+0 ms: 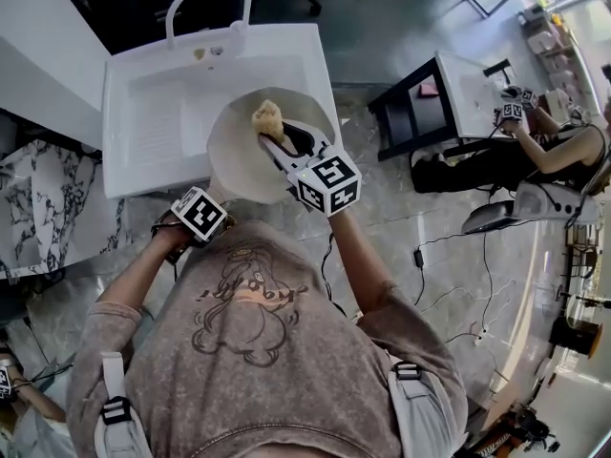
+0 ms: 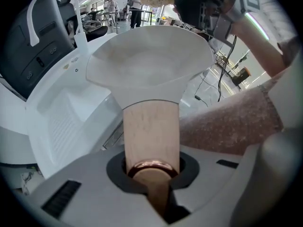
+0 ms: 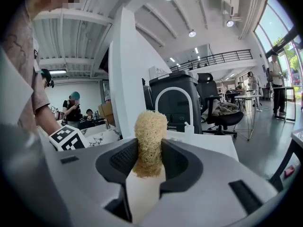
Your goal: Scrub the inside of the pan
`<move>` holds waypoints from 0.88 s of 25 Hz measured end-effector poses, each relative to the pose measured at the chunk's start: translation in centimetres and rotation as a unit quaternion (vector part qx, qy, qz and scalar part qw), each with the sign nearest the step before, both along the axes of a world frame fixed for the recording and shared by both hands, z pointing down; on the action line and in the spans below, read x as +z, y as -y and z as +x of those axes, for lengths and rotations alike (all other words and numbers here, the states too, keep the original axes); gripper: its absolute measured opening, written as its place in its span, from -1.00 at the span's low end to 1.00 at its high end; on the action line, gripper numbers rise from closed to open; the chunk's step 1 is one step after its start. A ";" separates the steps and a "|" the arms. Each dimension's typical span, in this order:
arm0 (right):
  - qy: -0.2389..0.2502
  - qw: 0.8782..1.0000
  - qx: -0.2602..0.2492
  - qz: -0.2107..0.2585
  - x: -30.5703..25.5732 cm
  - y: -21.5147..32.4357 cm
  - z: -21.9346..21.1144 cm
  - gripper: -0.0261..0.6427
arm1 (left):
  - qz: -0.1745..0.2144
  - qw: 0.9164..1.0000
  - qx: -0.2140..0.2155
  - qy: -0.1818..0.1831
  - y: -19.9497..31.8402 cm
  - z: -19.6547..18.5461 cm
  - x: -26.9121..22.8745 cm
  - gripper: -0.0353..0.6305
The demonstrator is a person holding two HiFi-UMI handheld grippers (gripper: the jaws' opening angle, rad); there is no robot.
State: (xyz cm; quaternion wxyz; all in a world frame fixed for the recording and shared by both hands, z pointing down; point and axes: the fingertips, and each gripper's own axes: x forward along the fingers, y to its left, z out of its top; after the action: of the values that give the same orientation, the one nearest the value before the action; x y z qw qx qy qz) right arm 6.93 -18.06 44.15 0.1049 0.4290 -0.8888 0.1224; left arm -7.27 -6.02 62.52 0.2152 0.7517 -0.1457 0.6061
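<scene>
Our left gripper (image 2: 151,171) clamps the wooden handle (image 2: 150,131) of the white pan (image 2: 149,67) above the sink (image 1: 143,122); our right gripper (image 3: 147,162) pinches a loofah scrubber (image 3: 150,134) (tan, fibrous) over it.

A white rectangular sink (image 1: 153,122) with a ribbed drainer carries an arched white tube tap (image 2: 31,25) at its far edge. A black-veined white marble worktop (image 1: 38,198) lies left of the sink. Right of the sink stands a black-framed, white-topped table (image 1: 468,93), with a seated person (image 1: 554,151) beyond it. Black cables (image 1: 482,284) trail over the grey floor (image 1: 401,208) right of the sink.
</scene>
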 end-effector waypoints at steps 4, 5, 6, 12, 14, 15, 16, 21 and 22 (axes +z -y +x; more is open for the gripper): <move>-0.011 1.000 -0.021 -0.017 1.6 0.5 -1.1 -0.45 | 0.002 1.000 0.008 0.005 0.3 0.1 0.1 -0.74; -0.014 0.999 -0.026 -0.021 2.0 0.6 -1.4 -0.45 | 0.003 1.000 0.009 0.008 0.3 0.1 0.1 -0.74; -0.019 0.999 -0.032 -0.025 2.5 0.8 -1.7 -0.45 | 0.004 1.000 0.011 0.011 0.4 0.0 0.2 -0.74; -0.070 0.993 -0.082 -0.051 5.3 1.8 -3.6 -0.45 | 0.022 0.999 0.030 0.027 0.8 -0.2 0.2 -0.74; -0.088 0.989 -0.100 -0.061 6.5 2.2 -4.3 -0.45 | 0.020 0.999 0.035 0.029 0.8 -0.2 0.3 -0.74; -0.097 0.987 -0.109 -0.067 7.1 2.4 -4.7 -0.45 | 0.016 0.999 0.034 0.029 0.8 -0.2 0.4 -0.74; -0.106 0.985 -0.117 -0.072 7.8 2.5 -5.1 -0.45 | 0.012 0.999 0.034 0.030 0.7 -0.2 0.5 -0.74; -0.127 0.977 -0.141 -0.094 10.5 2.5 -6.7 -0.45 | 0.019 0.998 0.042 0.036 0.9 -0.2 0.3 -0.74; -0.128 0.977 -0.143 -0.098 11.0 2.4 -7.0 -0.45 | 0.020 0.998 0.043 0.037 0.9 -0.2 0.3 -0.74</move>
State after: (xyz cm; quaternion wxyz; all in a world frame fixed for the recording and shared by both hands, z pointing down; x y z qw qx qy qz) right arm -0.04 -20.45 55.12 0.2755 0.2974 -0.9038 0.1371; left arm -7.43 -6.91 62.81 0.1685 0.7387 -0.1326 0.6391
